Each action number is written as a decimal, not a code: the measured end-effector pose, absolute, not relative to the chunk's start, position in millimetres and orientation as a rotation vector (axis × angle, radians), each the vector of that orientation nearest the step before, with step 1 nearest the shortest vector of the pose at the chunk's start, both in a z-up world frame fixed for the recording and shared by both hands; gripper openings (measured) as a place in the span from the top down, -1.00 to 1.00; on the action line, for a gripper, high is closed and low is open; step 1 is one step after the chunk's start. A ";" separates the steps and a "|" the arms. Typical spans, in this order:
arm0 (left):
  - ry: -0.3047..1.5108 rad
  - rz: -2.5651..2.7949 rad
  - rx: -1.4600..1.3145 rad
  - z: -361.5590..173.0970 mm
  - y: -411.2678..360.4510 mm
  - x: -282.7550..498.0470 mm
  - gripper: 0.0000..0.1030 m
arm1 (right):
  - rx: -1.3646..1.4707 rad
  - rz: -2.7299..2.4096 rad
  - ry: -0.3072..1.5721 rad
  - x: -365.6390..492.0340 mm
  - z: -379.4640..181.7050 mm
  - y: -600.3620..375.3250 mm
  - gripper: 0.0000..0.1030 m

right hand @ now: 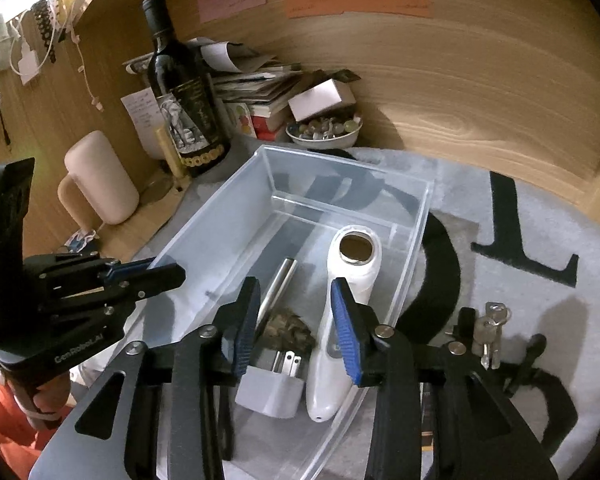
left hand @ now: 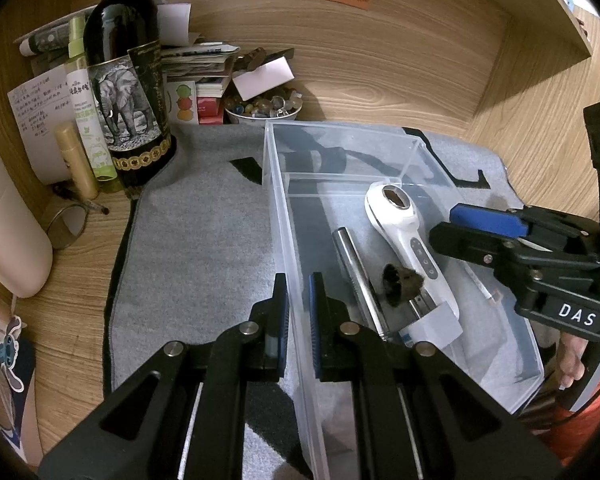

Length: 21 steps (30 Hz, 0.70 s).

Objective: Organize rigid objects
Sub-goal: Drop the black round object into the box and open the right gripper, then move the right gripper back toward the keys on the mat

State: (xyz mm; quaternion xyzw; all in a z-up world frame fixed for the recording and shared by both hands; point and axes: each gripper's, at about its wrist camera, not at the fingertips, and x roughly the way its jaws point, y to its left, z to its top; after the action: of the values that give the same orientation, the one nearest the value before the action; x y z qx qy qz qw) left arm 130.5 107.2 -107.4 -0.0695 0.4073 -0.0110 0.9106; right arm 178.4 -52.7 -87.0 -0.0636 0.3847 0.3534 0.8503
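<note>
Wood-grain panels are enclosing a cluttered desk where a grey mat with black lettering is lying under a clear plastic bin. Inside the bin, a white handheld device is resting lengthwise with its round head toward the far wall, a metal rod is lying beside it, and a dark rough lump and a grey plug adapter are sitting at the near end. Reaching in low from the near side, the left tool is straddling the bin's left wall, its blue-padded jaws nearly closed with one pad on each side of the plastic; whether they are actually pinching it cannot be told. Angled down over the bin's near end, the right tool is hovering with its jaws spread wide and holding nothing. A small bunch of keys is lying on the mat just right of the bin. A wine bottle with an elephant label is standing at the back left, near a bowl of beads.
</note>
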 end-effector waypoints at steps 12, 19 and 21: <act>0.840 -0.022 -0.143 -107.4 107.2 130.4 0.83 | -0.108 0.671 0.726 175.5 -63.8 -75.4 0.10; 0.840 -0.022 -0.141 -107.4 107.8 130.5 0.83 | -0.088 0.565 0.692 177.7 -58.4 -109.5 -0.09; 0.839 -0.023 -0.143 -107.6 107.2 130.3 0.83 | -0.083 0.531 0.703 178.1 -63.5 -120.5 -0.16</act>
State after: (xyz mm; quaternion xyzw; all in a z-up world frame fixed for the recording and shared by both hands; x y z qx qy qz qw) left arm 130.3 107.2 -107.6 -0.0694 0.4071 -0.0113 0.9107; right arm 178.1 -120.5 -63.5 -0.0401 0.3399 0.2570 0.9038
